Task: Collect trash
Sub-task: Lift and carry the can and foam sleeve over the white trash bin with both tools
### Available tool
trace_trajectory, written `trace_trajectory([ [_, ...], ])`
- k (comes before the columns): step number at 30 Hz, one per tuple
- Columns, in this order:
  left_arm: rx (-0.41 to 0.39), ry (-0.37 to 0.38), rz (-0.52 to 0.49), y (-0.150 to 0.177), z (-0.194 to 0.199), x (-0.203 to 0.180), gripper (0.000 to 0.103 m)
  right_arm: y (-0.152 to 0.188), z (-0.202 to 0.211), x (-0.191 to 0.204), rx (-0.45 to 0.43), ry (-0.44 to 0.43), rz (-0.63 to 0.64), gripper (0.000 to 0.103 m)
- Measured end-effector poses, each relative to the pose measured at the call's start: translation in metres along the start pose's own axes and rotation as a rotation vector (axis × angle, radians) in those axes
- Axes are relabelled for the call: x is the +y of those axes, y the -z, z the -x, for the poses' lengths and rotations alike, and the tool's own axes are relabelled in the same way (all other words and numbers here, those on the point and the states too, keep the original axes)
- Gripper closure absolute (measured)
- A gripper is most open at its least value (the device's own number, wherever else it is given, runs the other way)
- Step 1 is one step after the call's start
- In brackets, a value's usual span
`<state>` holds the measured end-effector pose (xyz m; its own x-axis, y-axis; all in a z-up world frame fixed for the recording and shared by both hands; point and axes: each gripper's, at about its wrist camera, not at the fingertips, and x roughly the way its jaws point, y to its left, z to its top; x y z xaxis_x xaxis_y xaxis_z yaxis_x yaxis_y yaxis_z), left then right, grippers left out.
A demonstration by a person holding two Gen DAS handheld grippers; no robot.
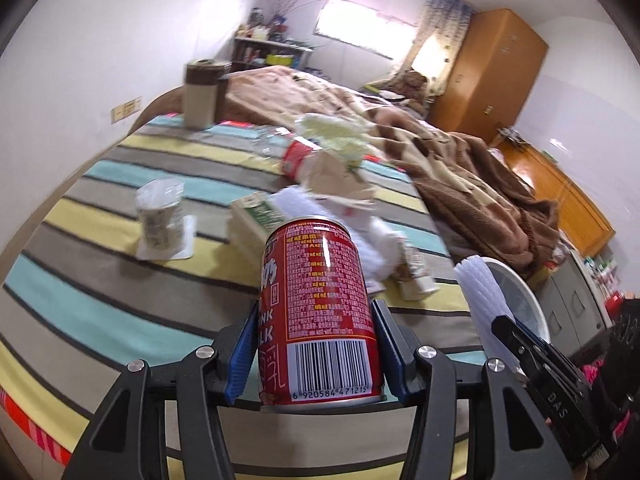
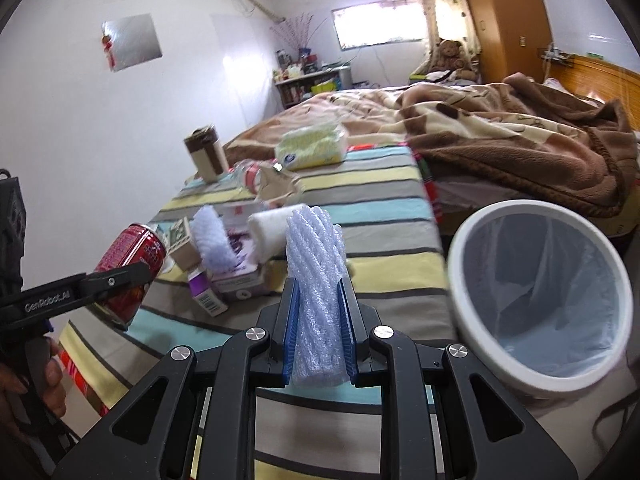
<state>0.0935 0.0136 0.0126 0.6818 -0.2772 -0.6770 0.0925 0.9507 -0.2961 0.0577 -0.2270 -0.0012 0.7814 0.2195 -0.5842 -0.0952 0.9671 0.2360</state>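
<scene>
Tongs status: my left tongs (image 1: 316,344) clamp a red can (image 1: 320,304), lifted off the striped surface (image 1: 100,280). My right tongs (image 2: 319,320) pinch a white foam roll (image 2: 316,280) above the surface's near edge, beside the white bin (image 2: 540,296) standing off its right edge.

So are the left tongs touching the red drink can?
Touching: in the left wrist view both blue pads of the left tongs press the red drink can.

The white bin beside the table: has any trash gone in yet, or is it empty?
Empty as far as visible: the white bin shows only its clear liner inside; the very bottom is hidden.
</scene>
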Motion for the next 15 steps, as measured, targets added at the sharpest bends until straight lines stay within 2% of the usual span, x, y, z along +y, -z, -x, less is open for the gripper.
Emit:
trace_trajectory([
  [9,0.006,0.111,-0.125,-0.005,-0.010,-0.072,0.048,-0.007,0.021,-0.039,-0.049,0.090,-0.059,0.083],
  [15,0.042,0.188,-0.197,-0.005,-0.031,-0.124,0.048,-0.011,0.027,-0.072,-0.059,0.166,-0.104,0.083],
])
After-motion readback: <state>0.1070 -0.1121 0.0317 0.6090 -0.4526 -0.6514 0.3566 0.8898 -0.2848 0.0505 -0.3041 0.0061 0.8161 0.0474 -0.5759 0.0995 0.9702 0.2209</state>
